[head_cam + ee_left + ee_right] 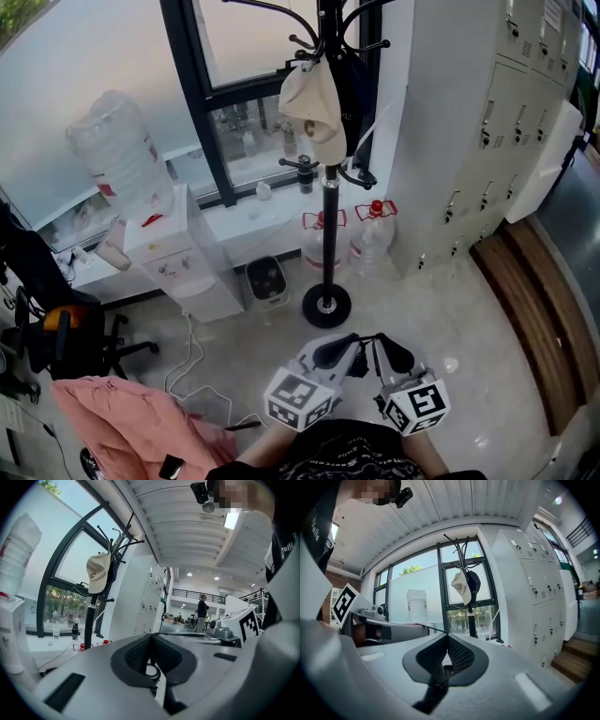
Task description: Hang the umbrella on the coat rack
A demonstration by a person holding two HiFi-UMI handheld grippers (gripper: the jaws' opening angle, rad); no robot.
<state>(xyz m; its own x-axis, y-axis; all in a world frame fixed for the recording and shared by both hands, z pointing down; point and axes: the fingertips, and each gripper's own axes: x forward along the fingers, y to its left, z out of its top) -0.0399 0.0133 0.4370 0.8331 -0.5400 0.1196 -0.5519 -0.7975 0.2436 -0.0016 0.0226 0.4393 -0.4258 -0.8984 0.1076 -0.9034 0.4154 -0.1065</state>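
Black and folded, the umbrella (305, 174) appears already hung on a low hook of the coat rack (328, 234). The left hand-held gripper (345, 345) and right hand-held gripper (386, 345) are seen closed and empty; nothing seems left.

Black coat rack (330, 216), cream cap (312, 98) on it — pink cloth (131, 422) — clear bottles (373, 242), red tops.

A white dispenser (178, 253) stands under the window (94, 66) with a big clear bottle (117, 150) on top. Two red-capped jugs (372, 234) sit on the floor beside grey lockers (487, 122). A pink cloth (131, 422) lies near a black chair (66, 337). A cream cap (312, 103) hangs high.
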